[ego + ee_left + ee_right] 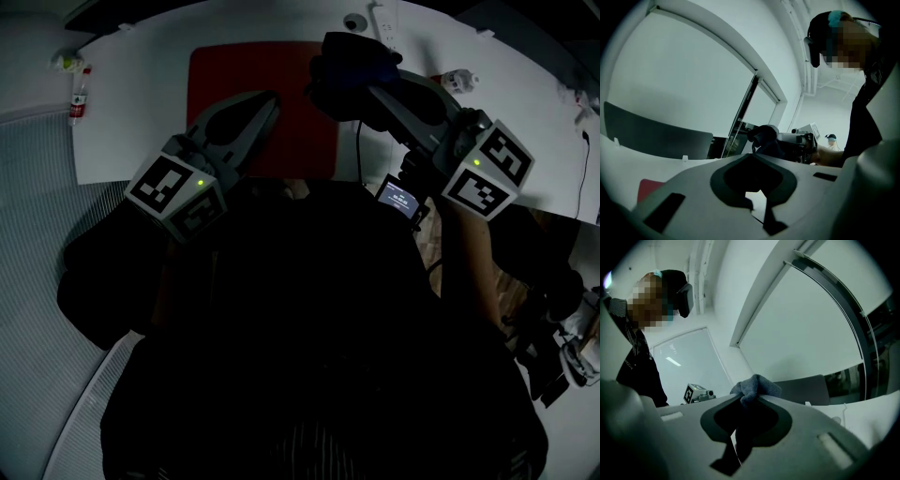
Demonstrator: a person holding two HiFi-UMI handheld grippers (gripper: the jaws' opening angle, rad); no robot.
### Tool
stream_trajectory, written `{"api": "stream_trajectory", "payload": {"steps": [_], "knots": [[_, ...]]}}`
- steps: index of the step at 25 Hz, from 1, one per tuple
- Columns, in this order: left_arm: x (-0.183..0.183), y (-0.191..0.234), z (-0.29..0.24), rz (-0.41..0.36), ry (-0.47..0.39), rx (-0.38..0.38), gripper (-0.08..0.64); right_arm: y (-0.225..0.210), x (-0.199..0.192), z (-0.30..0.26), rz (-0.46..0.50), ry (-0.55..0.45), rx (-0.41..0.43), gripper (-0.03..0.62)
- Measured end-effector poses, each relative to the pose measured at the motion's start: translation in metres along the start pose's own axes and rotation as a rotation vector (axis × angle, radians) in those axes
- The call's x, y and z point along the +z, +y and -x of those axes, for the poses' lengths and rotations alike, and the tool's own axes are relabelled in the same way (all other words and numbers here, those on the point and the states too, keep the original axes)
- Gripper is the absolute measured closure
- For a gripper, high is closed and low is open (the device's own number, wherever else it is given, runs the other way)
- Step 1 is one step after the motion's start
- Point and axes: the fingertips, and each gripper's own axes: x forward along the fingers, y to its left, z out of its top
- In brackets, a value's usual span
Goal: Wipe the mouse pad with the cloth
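A red mouse pad (234, 75) lies on the white table (131, 122), straight ahead of me. My left gripper (270, 100) is shut with nothing in it, and its tips hang over the pad's middle. In the left gripper view the pad (647, 187) shows only as a red corner at lower left. My right gripper (367, 86) is shut on a dark blue-grey cloth (349, 67), bunched and held above the pad's far right corner. The right gripper view has the cloth (757, 386) pinched between the jaw tips and hanging down behind them. From the left gripper view, the cloth (764, 136) is lifted off the table.
A small bottle (79, 97) lies at the table's left edge. A white power strip (386, 23) and a round object (353, 21) sit at the far edge, and another small bottle (459, 80) at far right. A small lit screen (398, 199) hangs by the near edge.
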Motion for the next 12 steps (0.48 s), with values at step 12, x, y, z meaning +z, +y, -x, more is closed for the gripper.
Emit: {"api": "stream_trajectory", "payload": {"steps": [12], "knots": [[-0.021,0.026,-0.004,0.052,0.069,0.044,0.552,-0.025,-0.008,-0.017,-0.048,0.026,0.023,0.552]]}}
